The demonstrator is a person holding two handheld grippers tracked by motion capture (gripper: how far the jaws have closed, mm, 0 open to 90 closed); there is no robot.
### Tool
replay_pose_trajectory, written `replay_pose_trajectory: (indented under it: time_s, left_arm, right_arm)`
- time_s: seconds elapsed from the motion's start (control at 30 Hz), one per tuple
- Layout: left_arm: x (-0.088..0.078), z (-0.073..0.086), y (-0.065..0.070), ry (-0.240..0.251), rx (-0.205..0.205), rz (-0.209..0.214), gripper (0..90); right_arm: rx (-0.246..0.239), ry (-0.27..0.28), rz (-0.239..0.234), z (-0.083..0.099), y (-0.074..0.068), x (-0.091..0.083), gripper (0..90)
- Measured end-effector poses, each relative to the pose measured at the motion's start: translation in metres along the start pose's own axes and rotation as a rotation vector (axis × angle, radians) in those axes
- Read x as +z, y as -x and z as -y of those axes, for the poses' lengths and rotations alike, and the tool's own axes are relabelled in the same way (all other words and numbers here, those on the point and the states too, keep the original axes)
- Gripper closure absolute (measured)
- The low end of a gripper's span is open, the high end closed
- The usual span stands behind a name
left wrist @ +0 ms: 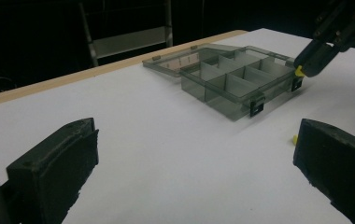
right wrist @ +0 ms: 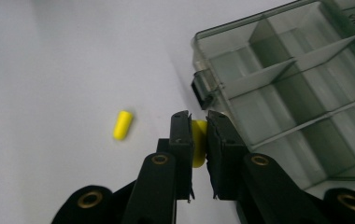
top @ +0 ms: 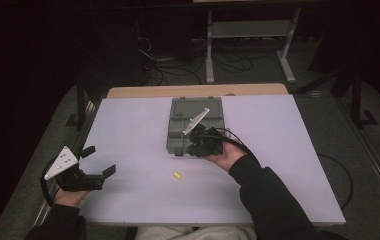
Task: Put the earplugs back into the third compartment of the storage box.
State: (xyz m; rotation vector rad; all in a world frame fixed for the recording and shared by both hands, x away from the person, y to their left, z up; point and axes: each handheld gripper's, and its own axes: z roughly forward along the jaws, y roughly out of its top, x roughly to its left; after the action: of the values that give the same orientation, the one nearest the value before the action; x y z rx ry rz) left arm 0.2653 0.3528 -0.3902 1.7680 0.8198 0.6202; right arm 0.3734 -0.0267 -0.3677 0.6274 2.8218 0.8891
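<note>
1. Nearest me, my left claw (top: 98, 161) rests at the near left edge of the white worktop (top: 138, 130), its jaws spread wide with nothing between them.
2. A loose yellow piece (top: 177, 175) lies on the worktop, near the middle, just in front of the box.
3. My right claw (right wrist: 199, 140) is pinched tight on a second yellow piece (right wrist: 199, 142), held just beside the near edge of the grey compartment box (top: 178, 135).
4. The box sits at the far middle, its clear lid (left wrist: 178, 59) lying open behind it.
</note>
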Motion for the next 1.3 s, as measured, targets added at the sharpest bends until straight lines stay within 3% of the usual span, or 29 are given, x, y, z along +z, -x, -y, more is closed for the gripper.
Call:
replay_pose_trajectory:
  time_s: [0.63,1.13,1.3]
  left_arm:
    - [0.000,0.000,0.000,0.001,-0.002,0.004,0.0]
    - [0.000,0.000,0.000,0.001,-0.004,0.007,0.0]
    - [0.000,0.000,0.000,0.000,-0.003,0.010,0.0]
  right_arm:
    - [0.042,0.024,0.042,-0.022,0.042,-0.024,79.6]
    - [0.061,-0.017,0.098,-0.034,0.072,-0.019,79.8]
    - [0.097,-0.023,0.104,-0.035,0.083,-0.014,79.7]
